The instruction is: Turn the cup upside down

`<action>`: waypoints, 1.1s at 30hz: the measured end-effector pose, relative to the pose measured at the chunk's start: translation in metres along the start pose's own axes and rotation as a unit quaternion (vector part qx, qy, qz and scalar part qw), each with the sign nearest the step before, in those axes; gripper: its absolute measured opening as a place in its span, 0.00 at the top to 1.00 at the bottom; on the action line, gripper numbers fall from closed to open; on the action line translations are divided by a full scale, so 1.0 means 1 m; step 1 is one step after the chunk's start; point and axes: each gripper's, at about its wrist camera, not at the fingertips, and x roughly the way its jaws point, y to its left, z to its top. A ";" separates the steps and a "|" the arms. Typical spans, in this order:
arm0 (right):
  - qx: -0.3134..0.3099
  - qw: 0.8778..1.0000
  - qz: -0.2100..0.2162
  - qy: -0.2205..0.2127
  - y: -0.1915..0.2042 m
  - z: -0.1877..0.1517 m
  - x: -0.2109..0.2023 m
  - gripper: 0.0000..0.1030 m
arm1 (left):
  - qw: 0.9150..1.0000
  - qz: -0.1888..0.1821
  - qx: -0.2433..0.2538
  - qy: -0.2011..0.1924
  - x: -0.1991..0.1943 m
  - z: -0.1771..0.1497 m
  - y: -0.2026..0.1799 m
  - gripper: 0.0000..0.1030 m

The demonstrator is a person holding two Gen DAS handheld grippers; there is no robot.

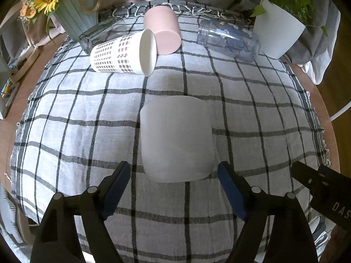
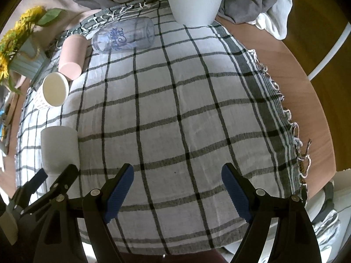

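Note:
A plain white cup (image 1: 177, 138) stands on the checked cloth (image 1: 87, 114), just ahead of my left gripper (image 1: 174, 171). No opening shows on it, so its flat end faces up. The left jaws are open and empty, one on each side of the cup's near edge, not touching it. The same cup shows at the left of the right wrist view (image 2: 59, 149), with the left gripper's fingers (image 2: 65, 177) below it. My right gripper (image 2: 177, 173) is open and empty over bare cloth.
At the back lie a houndstooth paper cup (image 1: 122, 54), a pink cup (image 1: 163, 32), a clear printed glass (image 1: 228, 39) and a clear glass (image 1: 98, 35), all on their sides. A sunflower vase (image 1: 72, 15) and a white plant pot (image 1: 278, 35) stand behind.

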 end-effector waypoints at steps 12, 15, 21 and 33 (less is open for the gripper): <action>0.010 1.000 0.007 0.015 -0.002 0.002 0.009 0.20 | 1.000 -0.005 0.025 0.008 0.004 0.004 -0.003 0.36; 0.010 1.000 0.009 0.011 -0.001 0.003 0.006 0.20 | 0.999 -0.006 0.031 0.012 0.001 0.003 -0.004 0.36; 0.005 1.000 0.014 -0.003 0.005 0.009 -0.002 0.20 | 0.999 -0.014 0.043 0.017 -0.006 0.005 -0.005 0.36; 0.023 0.999 0.031 -0.013 0.007 0.014 -0.008 0.20 | 0.998 -0.028 0.049 0.018 -0.009 0.020 -0.005 0.36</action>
